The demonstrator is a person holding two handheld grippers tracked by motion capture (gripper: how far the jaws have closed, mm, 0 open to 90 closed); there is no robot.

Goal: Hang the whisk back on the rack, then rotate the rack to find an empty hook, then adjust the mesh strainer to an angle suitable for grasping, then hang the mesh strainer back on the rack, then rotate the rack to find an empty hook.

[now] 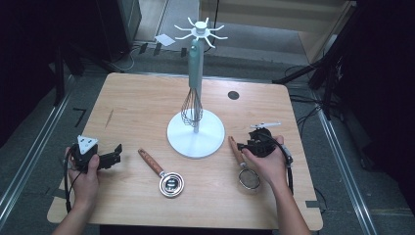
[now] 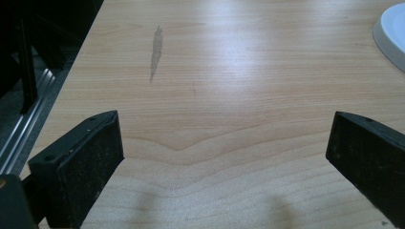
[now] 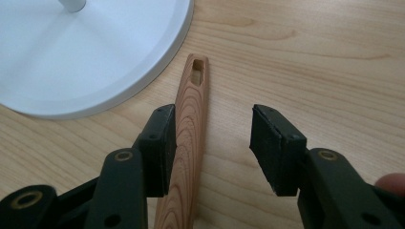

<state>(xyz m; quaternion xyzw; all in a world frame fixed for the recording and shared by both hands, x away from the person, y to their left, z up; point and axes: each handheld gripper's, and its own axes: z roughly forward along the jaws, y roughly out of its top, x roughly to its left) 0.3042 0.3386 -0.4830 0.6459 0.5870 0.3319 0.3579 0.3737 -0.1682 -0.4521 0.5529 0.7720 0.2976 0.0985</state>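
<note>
Right gripper view shows the right gripper (image 3: 210, 143) half open astride the strainer handle (image 3: 188, 143) beside the stand (image 3: 95, 71), ready to grip; the left gripper (image 2: 224, 157) waits wide open, empty.

- The pale wooden table top (image 2: 224, 95) looks smooth with a soft sheen, its grain plain, with one dull grey smear at the far left.
- The round white stand base (image 3: 86, 52) looks like smooth, satin-finished plastic or painted metal.
- The brown wooden strainer handle (image 3: 187, 143) shows bold grain and a smooth finish.
- The small metal mesh strainer bowl (image 1: 249, 179) glints.
- The black gripper pads (image 3: 274, 148) look matt and faintly dusty.
- The wire whisk (image 1: 192, 110) is thin dark metal.
</note>
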